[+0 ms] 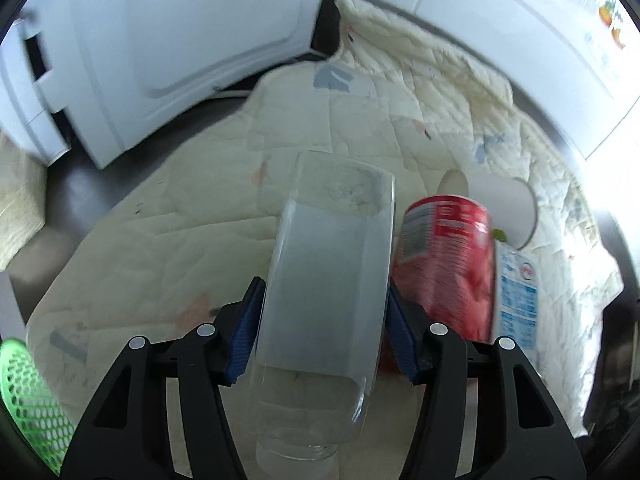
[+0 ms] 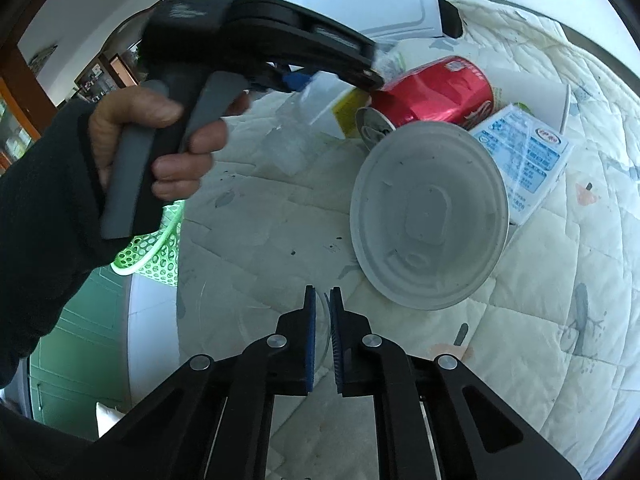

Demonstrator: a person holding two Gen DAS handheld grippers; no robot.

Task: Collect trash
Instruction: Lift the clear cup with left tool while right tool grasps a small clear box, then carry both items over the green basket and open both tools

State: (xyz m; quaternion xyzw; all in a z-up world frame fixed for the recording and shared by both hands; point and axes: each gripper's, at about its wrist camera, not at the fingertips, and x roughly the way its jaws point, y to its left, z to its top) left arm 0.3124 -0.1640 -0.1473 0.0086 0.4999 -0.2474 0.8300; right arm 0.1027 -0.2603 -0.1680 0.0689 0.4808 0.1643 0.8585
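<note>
My left gripper (image 1: 320,328) is shut on a clear plastic bottle (image 1: 328,280), held lengthwise above the quilted cloth (image 1: 160,220). Beside it lie a red can (image 1: 444,264), a blue-and-white carton (image 1: 518,304) and a white paper cup (image 1: 496,200). In the right wrist view my right gripper (image 2: 322,312) is nearly closed on the rim of a clear plastic cup (image 2: 260,320), which is faint. A white round lid (image 2: 430,216) lies ahead, with the red can (image 2: 436,92), the carton (image 2: 528,160) and the left gripper in a hand (image 2: 168,120) beyond.
A green mesh basket (image 2: 156,248) sits at the cloth's left edge; it also shows in the left wrist view (image 1: 28,408). White cabinets (image 1: 180,40) stand behind the cloth. A yellow-labelled wrapper (image 2: 348,112) lies near the can.
</note>
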